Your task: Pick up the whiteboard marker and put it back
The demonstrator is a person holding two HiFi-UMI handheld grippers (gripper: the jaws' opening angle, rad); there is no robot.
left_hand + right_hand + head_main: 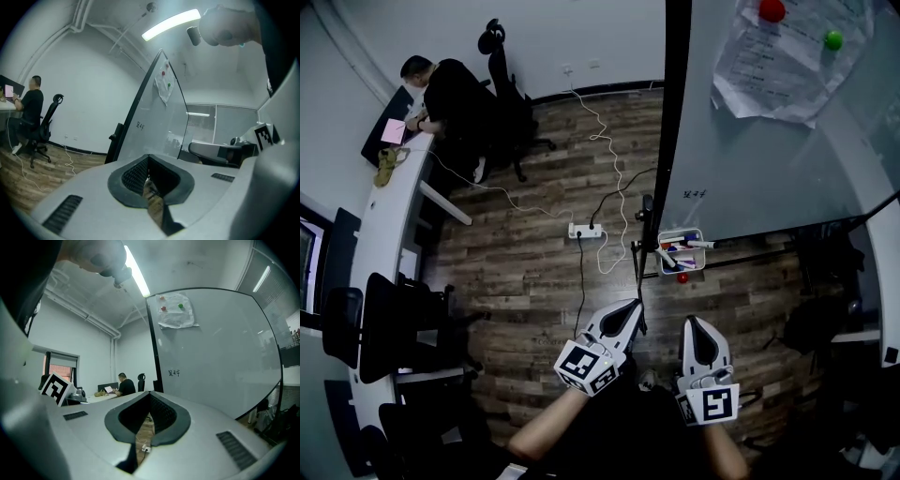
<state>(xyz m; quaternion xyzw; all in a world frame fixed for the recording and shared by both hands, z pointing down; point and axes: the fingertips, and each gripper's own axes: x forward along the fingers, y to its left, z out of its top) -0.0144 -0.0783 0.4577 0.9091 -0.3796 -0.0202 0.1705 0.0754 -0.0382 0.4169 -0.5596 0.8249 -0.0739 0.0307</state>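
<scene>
Head view shows both hand-held grippers empty, each with its jaws pressed together. The left hand-held gripper [630,306] and the right hand-held gripper [693,322] point toward the tray [681,232] and are well short of it. Several markers [680,247] lie crowded in the tray, one poking over the tray's right edge. Behind the tray stands the whiteboard [769,159]. The step in hand looks like the approach. To do it well, one gripper should spread its jaws before it reaches the tray. It should then come in across a marker's barrel, not along it. Taking the outermost marker would keep the neighbours from being dragged.
</scene>
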